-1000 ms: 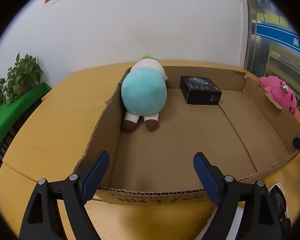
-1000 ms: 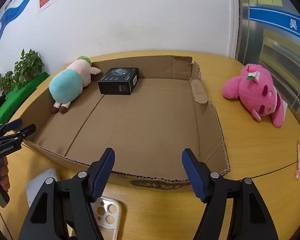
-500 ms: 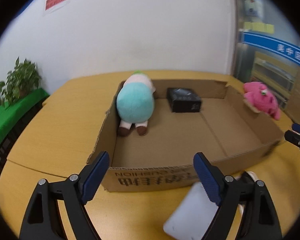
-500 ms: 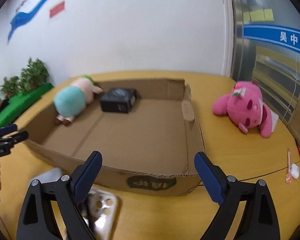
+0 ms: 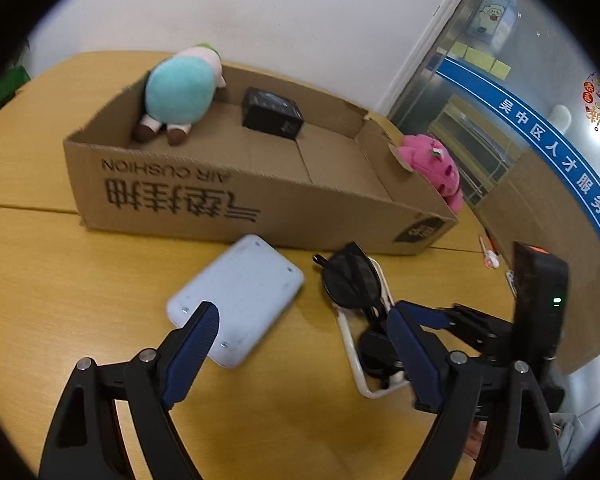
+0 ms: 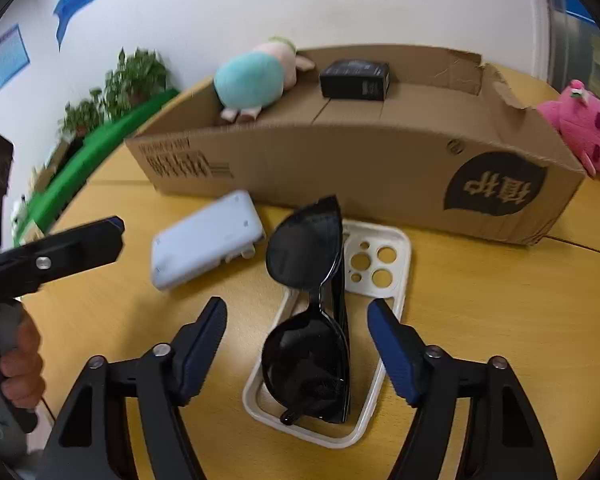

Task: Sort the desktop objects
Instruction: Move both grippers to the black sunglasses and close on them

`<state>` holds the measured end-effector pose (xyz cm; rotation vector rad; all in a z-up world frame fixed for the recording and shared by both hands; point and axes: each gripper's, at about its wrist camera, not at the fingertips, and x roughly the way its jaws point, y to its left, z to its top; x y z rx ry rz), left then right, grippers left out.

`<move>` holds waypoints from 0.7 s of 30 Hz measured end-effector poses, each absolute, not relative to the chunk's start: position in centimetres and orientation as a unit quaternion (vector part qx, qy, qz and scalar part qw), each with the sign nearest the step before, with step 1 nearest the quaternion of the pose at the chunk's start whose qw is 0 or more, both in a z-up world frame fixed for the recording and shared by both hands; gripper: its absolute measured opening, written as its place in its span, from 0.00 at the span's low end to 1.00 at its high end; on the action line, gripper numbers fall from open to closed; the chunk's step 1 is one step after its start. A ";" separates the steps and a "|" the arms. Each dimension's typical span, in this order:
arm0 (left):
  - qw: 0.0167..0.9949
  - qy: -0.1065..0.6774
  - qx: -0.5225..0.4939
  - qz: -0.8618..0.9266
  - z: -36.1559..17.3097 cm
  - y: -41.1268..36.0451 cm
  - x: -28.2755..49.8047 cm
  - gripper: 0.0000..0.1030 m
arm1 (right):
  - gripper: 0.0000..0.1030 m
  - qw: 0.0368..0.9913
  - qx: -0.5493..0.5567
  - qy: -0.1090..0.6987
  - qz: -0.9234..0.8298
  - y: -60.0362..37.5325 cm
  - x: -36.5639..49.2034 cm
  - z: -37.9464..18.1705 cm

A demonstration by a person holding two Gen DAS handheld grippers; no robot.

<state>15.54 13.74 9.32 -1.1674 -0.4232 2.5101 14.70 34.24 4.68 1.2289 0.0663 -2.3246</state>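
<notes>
Right gripper (image 6: 296,344): I see its fingers closing either side of the sunglasses (image 6: 312,312), not yet touching.
Sunglasses: folded, lying on the white phone case (image 6: 380,264) on the table (image 6: 500,300).
Left gripper (image 5: 304,340): my fingers stand wide, holding nothing, over the pale blue device (image 5: 240,300).
Cardboard box (image 5: 260,204): holds teal plush (image 5: 180,92) and black box (image 5: 272,114).

Glossy black plastic sunglasses (image 6: 312,320), matt white case (image 6: 380,264), rough corrugated cardboard box (image 6: 360,168), smooth wood-look table (image 6: 500,320).
</notes>
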 end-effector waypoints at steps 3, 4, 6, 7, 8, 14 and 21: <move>0.181 -0.170 -0.425 0.871 8.6 14.2 15.4 0.83 | 0.48 0.254 0.458 0.035 -0.851 34.1 15.0 3.7; 0.189 -0.180 -0.427 0.866 8.4 14.3 15.4 0.82 | 0.48 0.253 0.457 0.039 -0.852 34.1 15.2 3.6; 0.206 -0.199 -0.435 0.854 7.9 14.6 15.1 0.82 | 0.48 0.247 0.455 0.041 -0.855 34.2 15.4 3.5; 0.212 -0.209 -0.442 0.846 7.5 14.9 14.7 0.81 | 0.48 0.245 0.454 0.037 -0.856 34.4 15.5 3.4; 0.219 -0.217 -0.450 0.838 7.2 15.2 14.2 0.80 | 0.46 0.244 0.452 0.033 -0.857 34.5 15.6 3.4; 0.293 -0.248 -0.477 0.790 5.6 18.6 12.4 0.80 | 0.14 0.254 0.440 -0.002 -0.861 35.5 16.3 4.6; 0.291 -0.230 -0.519 0.770 3.5 21.7 10.8 0.46 | 0.14 0.273 0.448 -0.048 -0.850 36.9 16.7 4.0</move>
